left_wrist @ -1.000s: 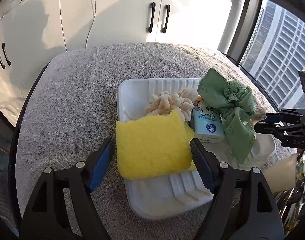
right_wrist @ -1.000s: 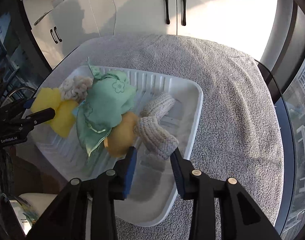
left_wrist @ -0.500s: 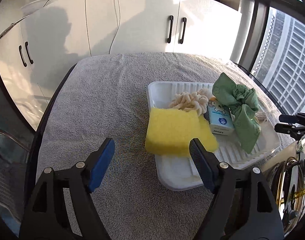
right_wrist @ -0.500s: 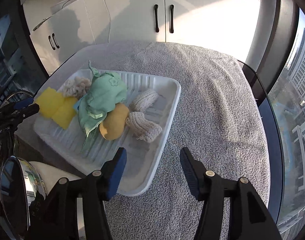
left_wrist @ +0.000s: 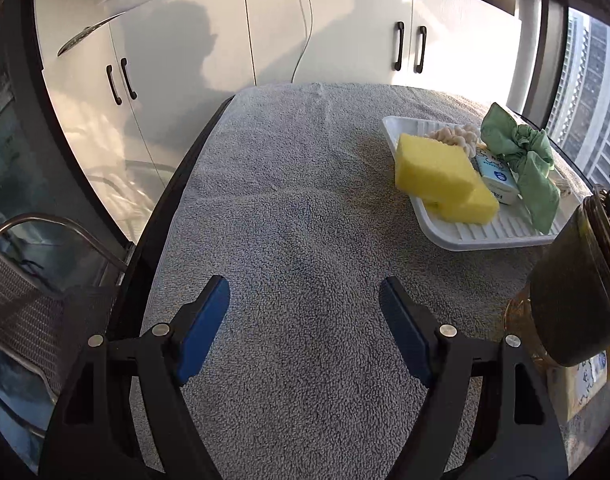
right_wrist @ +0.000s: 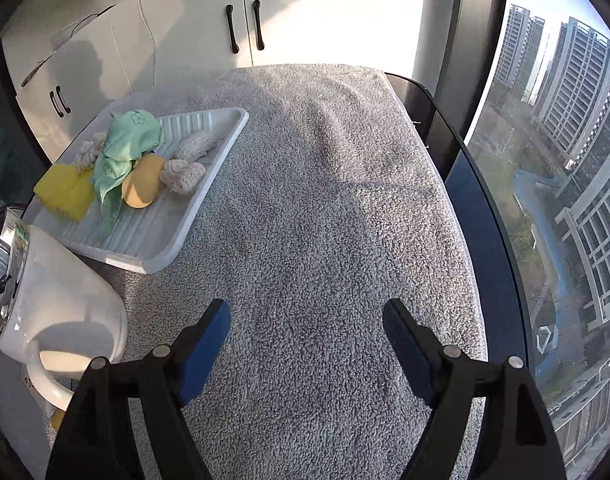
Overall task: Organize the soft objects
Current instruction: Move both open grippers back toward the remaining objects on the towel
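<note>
The left tool (left_wrist: 305, 332) hangs wide and empty over bare table (left_wrist: 289, 208). The right tool (right_wrist: 307, 340), jaws opening, holds nothing. Every soft object visible lies in the white tray (right_wrist: 193, 216): sponges (left_wrist: 437, 168), green cloth (right_wrist: 125, 148), knitted socks (right_wrist: 185, 172). Sorting looks essentially finished.

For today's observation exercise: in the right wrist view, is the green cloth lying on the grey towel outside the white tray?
No, the green cloth lies inside the white tray, draped over the other soft items there.
</note>
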{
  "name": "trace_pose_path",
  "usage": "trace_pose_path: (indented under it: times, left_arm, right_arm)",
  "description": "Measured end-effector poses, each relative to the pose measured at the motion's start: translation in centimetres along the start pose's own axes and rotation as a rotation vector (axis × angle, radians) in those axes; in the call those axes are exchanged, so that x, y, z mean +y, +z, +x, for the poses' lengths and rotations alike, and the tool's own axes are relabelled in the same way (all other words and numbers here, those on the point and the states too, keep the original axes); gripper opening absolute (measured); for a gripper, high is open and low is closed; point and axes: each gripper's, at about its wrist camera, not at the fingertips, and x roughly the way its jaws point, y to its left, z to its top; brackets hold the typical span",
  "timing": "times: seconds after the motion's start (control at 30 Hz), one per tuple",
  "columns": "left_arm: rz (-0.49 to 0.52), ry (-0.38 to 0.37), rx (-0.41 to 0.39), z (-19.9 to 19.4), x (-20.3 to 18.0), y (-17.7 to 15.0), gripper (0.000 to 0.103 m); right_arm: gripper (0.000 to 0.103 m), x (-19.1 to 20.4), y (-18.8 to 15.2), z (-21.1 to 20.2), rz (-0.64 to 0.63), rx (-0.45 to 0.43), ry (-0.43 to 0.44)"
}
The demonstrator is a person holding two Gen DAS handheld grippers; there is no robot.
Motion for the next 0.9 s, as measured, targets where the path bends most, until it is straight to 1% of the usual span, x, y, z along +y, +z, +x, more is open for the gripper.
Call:
trace_pose_path:
  times: [0.13,0.23,0.33,0.47,0.63,0.77,0.9]
  left_arm:
    - [-0.029,0.008,0.027,-0.7,0.8,-2.3,0.076]
    - [-0.046,0.005,0.033,-2.0,1.2,-4.2,0.076]
    - [-0.038,0.007,0.049,-3.3,1.0,-6.0,0.076]
    - [-0.026,0.004,0.066,-4.9,0.4,-7.9,0.076]
    - [-0.011,-0.061,0.078,-6.9,-1.6,-9.7,0.076]
    - [0.035,-0.106,0.058,-8.4,-4.4,-10.4,0.076]
    - [0.067,-0.194,0.047,-9.6,-7.4,-10.4,0.076]
  right_arm:
    - [0.082,-1.3,-2.4,-0.8,0.022,0.015,-0.034]
    - [0.082,-1.5,-4.2,-1.8,0.021,0.011,-0.06]
    - [0.083,-1.3,-6.3,-3.1,0.022,0.002,-0.077]
    - [0.083,-0.6,-9.0,-4.6,0.023,0.0,-0.074]
    - [0.084,1.0,-11.8,-5.3,0.002,0.025,-0.047]
    - [0.084,3.1,-13.3,-6.1,-0.025,0.026,-0.01]
    - [0.084,5.7,-13.7,-6.8,-0.066,0.002,0.039]
